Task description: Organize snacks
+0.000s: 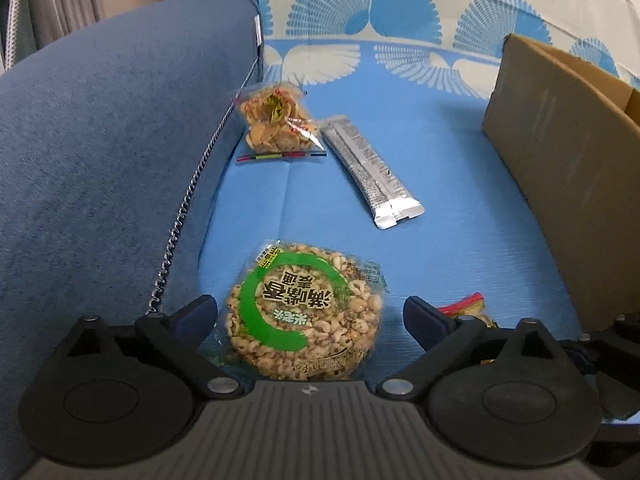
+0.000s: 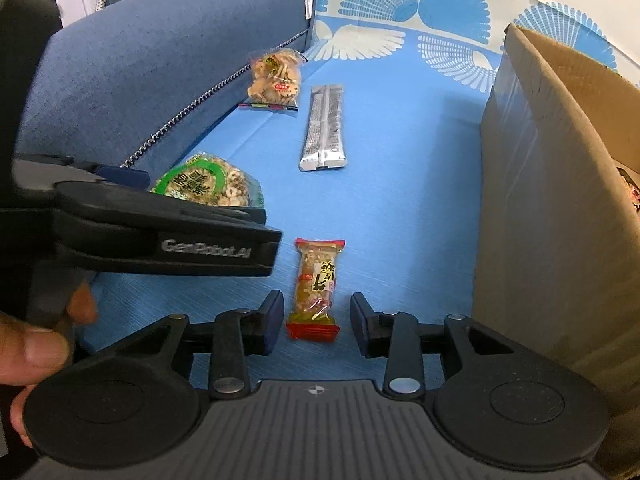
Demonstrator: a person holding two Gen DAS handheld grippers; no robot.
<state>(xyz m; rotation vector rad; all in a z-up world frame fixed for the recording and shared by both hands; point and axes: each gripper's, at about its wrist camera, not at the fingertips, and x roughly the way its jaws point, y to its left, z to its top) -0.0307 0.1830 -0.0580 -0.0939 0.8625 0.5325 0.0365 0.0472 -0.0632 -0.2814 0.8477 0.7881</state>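
Observation:
A round puffed-rice cake pack (image 1: 306, 312) with a green ring lies on the blue mat (image 1: 460, 240). My left gripper (image 1: 310, 316) stands wide open around it, and neither pad touches the wrapper. In the right wrist view the same pack (image 2: 208, 186) shows past the left gripper's black housing (image 2: 160, 248). A small snack bar (image 2: 316, 286) with red ends lies between the fingers of my right gripper (image 2: 316, 320), which is open with a gap on each side. Farther off lie a silver stick pack (image 1: 372, 168) and a clear bag of crackers (image 1: 276, 122).
An open cardboard box (image 2: 540, 200) stands along the right side of the mat, with something dark inside at its far edge. A blue sofa armrest (image 1: 100, 160) rises on the left. A hand (image 2: 32, 348) holds the left gripper's handle.

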